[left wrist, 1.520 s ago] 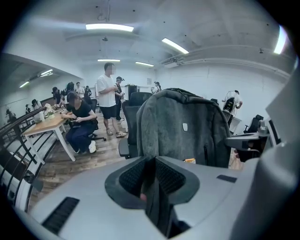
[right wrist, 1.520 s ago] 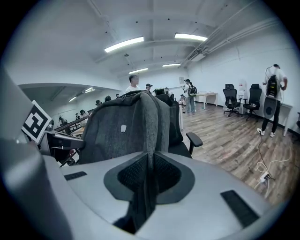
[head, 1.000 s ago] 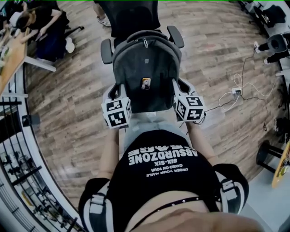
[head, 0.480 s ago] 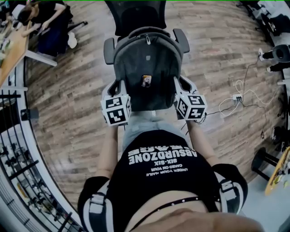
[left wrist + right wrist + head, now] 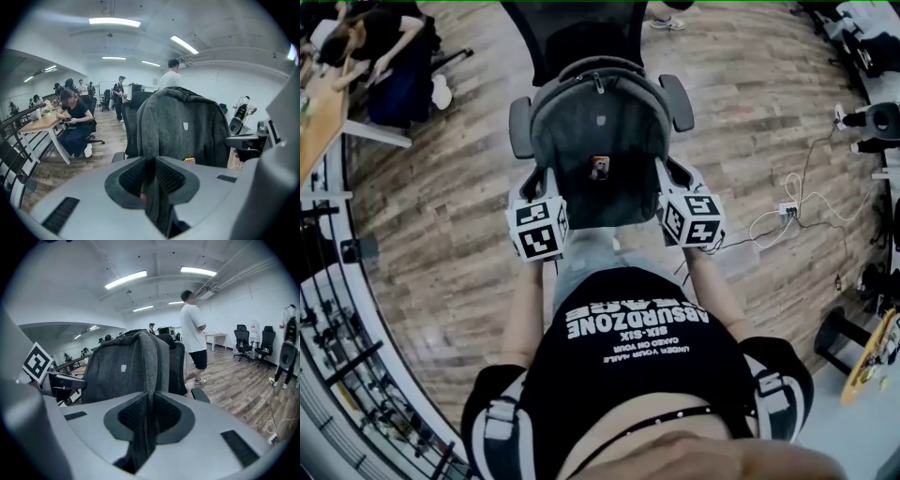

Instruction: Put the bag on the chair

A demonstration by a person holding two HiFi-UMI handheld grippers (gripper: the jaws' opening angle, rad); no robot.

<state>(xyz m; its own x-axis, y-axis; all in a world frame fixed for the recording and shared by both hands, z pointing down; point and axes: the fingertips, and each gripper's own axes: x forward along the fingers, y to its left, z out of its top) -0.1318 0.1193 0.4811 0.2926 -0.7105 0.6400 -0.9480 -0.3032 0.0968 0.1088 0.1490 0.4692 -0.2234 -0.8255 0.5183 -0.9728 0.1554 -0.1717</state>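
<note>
Carried forward since the earlier frames: bag (image 5: 600, 141) and both grippers now nearer the chair (image 5: 572, 37), backrest bigger at top of head view, armrests (image 5: 519, 127) now flanking the bag.

Left gripper (image 5: 544, 186) clenched on dark fabric at bag's left edge; in left gripper view jaws (image 5: 151, 187) pinched tight on a fold, rest of bag rising straight ahead of them. Right gripper (image 5: 667, 176) likewise clenched on bag's right edge; in right gripper view (image 5: 149, 420) grey fabric squeezed between the pads, bag body ahead and to the left of the jaws.

Bag upright, hung between the two pairs of jaws, just in front of the backrest. Seat hidden under it, so cannot tell if bottom is touching yet.

Handling, as a guess: soft grey backpack, holds its shape, probably some weight, so likely to sag or tip once let go. Side grips fine for carrying level. Best lowered until the seat takes the weight and leaned on backrest before releasing.
</note>
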